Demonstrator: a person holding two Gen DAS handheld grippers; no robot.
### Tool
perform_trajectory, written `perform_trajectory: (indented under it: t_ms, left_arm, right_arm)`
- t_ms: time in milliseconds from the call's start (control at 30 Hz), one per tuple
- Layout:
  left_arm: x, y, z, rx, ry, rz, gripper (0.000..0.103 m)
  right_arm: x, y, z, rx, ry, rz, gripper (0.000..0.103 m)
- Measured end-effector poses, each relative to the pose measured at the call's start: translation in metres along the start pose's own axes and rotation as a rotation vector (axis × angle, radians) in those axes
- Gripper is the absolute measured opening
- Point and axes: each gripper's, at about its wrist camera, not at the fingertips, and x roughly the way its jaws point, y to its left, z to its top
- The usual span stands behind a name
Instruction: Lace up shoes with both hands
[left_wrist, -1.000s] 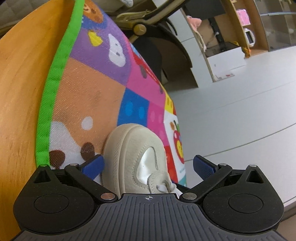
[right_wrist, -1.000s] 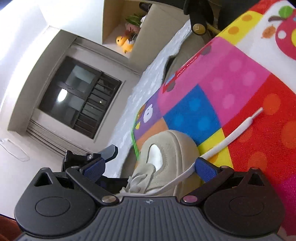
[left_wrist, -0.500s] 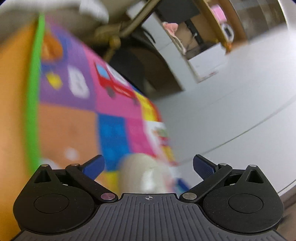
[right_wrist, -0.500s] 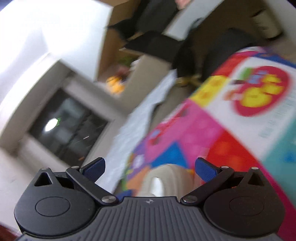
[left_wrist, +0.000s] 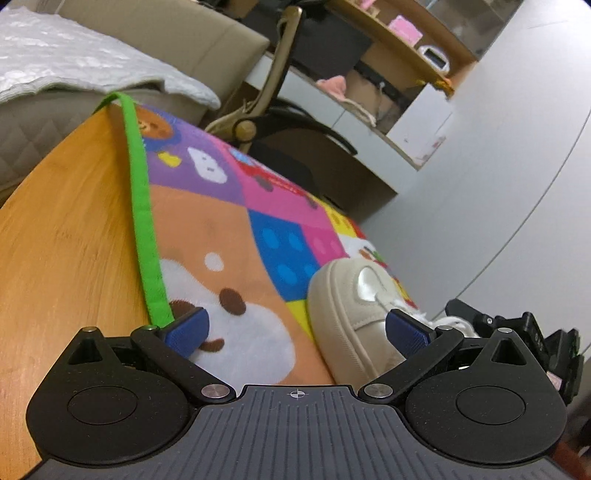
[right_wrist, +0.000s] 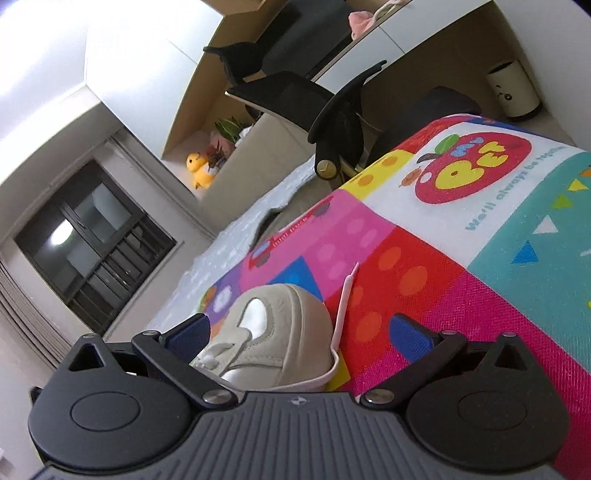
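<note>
Starting at the left of the left wrist view, a bare wooden bench shows beside the green-edged play mat that covers the rest of it; the right wrist view shows none of that wood. The left tongs stand wide apart with nothing between them, over the bear picture on the mat. The beige shoe lies on the mat just inside the right-hand blue pad, toe pointing away, and the dark body of the right tongs peeks in beyond it at the far right edge.

In the right wrist view the shoe sits toward the left pad, and the right tongs are likewise spread open and grip nothing. Only this view shows the white lace: it runs out from under the shoe's side, curves up and lies loose across the red squares of the mat. Farther right, a red apple emblem carries yellow letters that look like "Pet", with a line beginning "We'll always be" beside it; the rest cannot be read. A black office chair stands behind the bench, and a pale cylindrical bin stands on the floor at the far right; its contents cannot be seen.
</note>
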Motion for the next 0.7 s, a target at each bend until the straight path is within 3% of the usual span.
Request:
perform_trajectory:
  t_ms: [700]
  left_arm:
    - [-0.002, 0.010, 0.001, -0.053, -0.038, -0.058, 0.103]
  right_arm:
    - [0.028, -0.004, 0.014, -0.048, 0.055, -0.028, 0.103]
